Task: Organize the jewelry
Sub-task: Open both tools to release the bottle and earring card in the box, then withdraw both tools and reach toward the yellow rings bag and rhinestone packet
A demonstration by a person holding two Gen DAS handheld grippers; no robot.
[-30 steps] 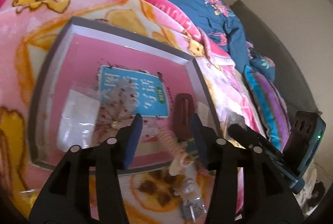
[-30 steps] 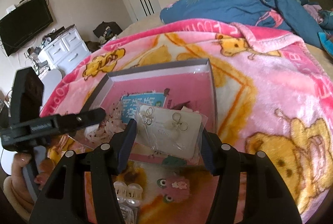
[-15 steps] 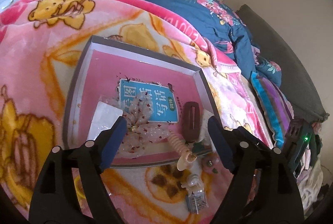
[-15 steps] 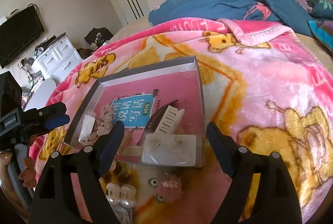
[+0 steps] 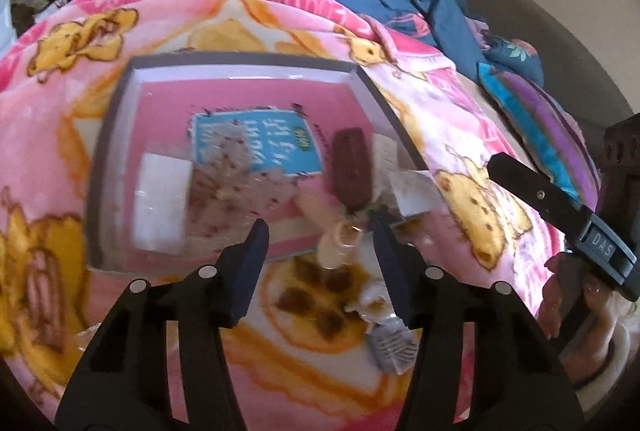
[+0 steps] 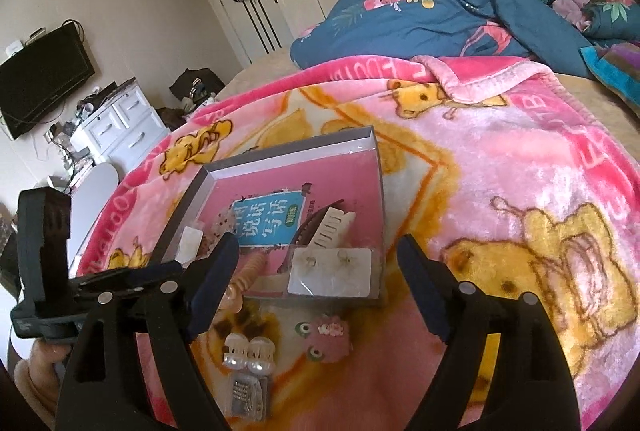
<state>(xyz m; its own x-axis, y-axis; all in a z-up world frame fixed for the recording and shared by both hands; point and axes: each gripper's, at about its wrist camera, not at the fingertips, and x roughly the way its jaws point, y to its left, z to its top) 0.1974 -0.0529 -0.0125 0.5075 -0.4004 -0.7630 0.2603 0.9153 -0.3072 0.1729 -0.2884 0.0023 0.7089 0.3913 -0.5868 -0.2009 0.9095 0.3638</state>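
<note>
Resting now in box (image 6: 376, 167): earring card (image 6: 330, 271)

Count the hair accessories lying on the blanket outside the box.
3 visible: pearly white claw clip, pink fuzzy monster clip, small clear packet nearest the camera. Gripper fingers may hide others.

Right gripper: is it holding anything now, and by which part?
Nothing. The right gripper is open above the earring card, which lies in the box; the left gripper is open too.

You see a grey-walled box (image 6: 280, 154) with a pink floor and teal label (image 6: 270, 219) mid-frame, on a pink blanket (image 6: 500, 167) printed with yellow bears; upper right, a navy floral duvet (image 6: 440, 11).
</note>
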